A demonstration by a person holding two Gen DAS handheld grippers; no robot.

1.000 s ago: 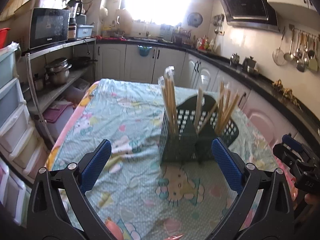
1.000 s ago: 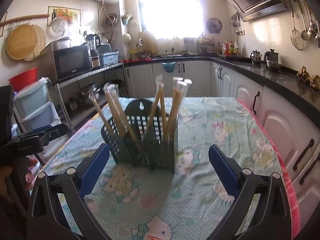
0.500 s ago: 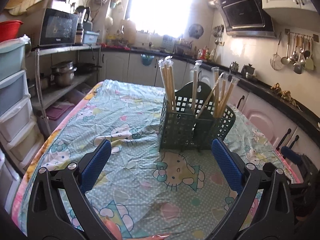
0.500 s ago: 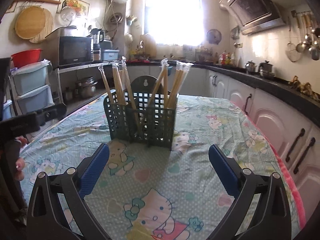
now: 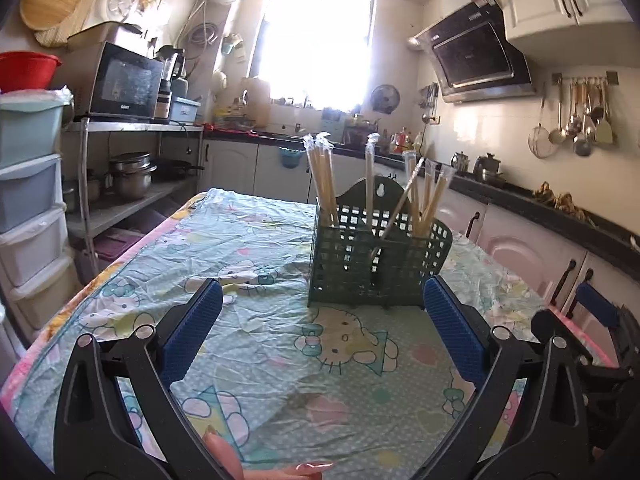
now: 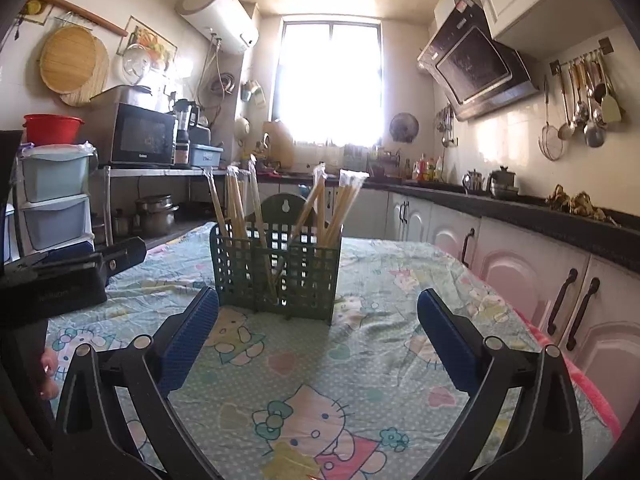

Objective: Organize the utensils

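Judging from how things lie, the sorting looks close to finished, so your job now is checking, not grabbing; your left hand-held gripper is spread wide and holds nothing, and your right hand-held gripper is the same. The green utensil caddy stands upright on the worktop, just beyond both sets of fingertips; the wrapped chopsticks stand in its compartments, one pair slanting across a divider. If you straighten that pair, come in from above, pinch narrow near the top, and lift straight, since the caddy looks light and may tip or slide on the cloth. The caddy is rigid lattice plastic with a rounded hanging tab; the chopsticks are slim pale wood in crinkly clear sleeves; the cartoon-print tablecloth is thin and wrinkled.
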